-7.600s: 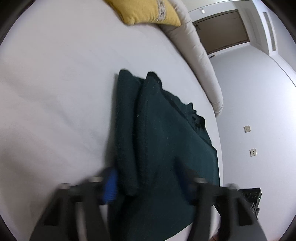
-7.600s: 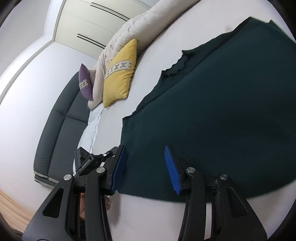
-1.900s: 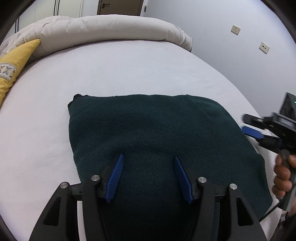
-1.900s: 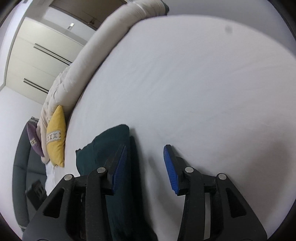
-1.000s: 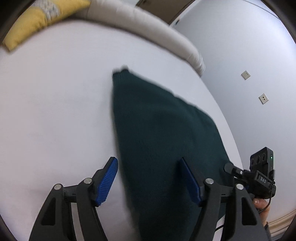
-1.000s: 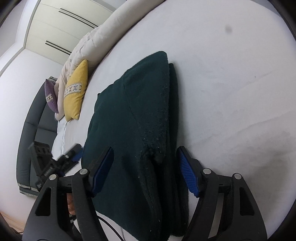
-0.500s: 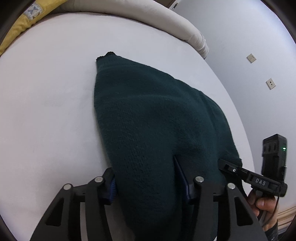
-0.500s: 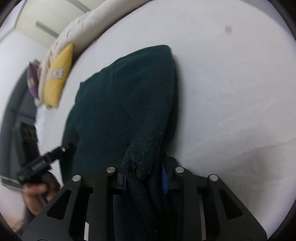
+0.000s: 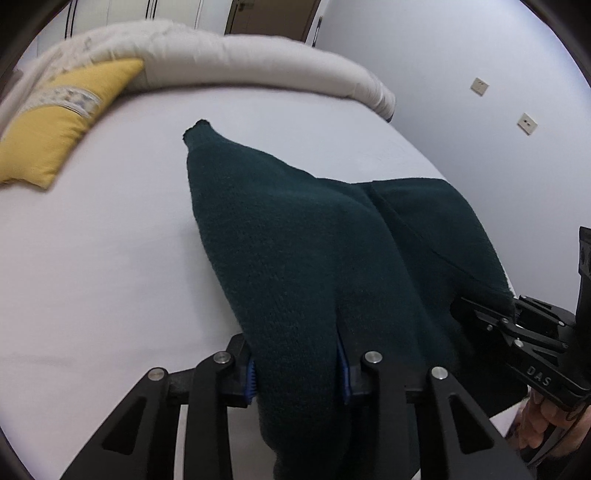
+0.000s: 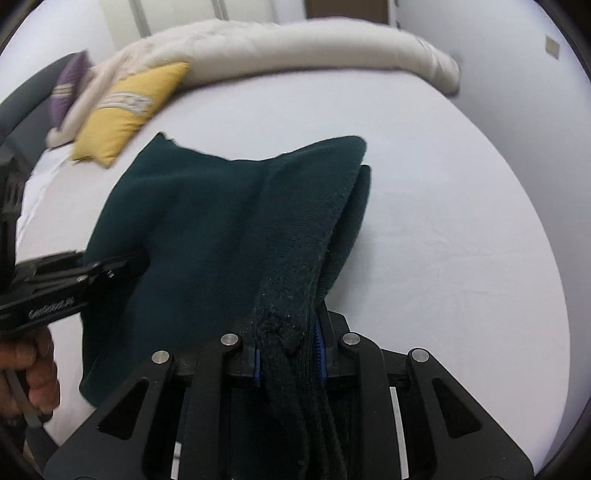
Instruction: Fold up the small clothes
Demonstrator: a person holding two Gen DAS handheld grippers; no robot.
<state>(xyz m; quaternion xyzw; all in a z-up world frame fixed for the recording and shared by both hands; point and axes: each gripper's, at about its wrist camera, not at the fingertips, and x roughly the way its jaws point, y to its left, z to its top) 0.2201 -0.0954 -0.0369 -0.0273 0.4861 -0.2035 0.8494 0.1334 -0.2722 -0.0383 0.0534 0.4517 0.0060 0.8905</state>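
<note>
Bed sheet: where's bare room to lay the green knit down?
Free: white bed sheet right of the dark green knitted garment, and the strip between it and the rolled cream duvet. Crowded: upper left, by the yellow cushion; near edge, where both grippers are closing on the knit.

Bedroom in a home, white-sheeted bed (image 9: pixel 110 258), rolled cream duvet (image 9: pixel 258 62) at far edge, yellow cushion (image 9: pixel 55 129) far left, purple cushion (image 10: pixel 70 85), wardrobe doors (image 10: pixel 177 14), wall sockets (image 9: pixel 526 123) right
</note>
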